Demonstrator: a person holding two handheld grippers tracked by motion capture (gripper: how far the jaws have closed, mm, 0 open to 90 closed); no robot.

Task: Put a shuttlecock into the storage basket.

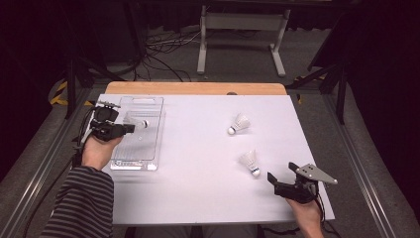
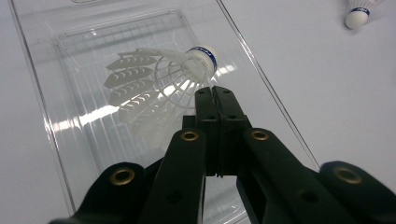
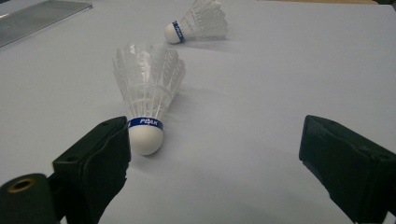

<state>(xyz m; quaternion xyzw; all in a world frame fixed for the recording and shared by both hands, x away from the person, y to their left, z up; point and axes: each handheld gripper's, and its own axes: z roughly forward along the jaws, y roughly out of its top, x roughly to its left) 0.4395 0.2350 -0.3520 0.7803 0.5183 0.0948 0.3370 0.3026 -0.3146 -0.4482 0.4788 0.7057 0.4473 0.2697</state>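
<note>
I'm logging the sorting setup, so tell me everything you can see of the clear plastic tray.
The clear plastic tray is a shallow, see-through rectangle with a raised rim and a ribbed floor that catches glare. It lies flat at the left side of the white table, long side running away from the person. The shuttlecock lies above its floor, whether resting on it is unclear. The left gripper reaches over it.

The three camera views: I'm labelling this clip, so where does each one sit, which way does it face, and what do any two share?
High view: above the person's side, looking forward and down on the white table; both forearms, left gripper, right gripper.
Left gripper view: rides the left gripper, looking down its shut jaws at a shuttlecock over the clear tray.
Right gripper view: low over the table, between open jaws at the near shuttlecock.
Shared: the far shuttlecock shows in the high and right gripper views.
</note>
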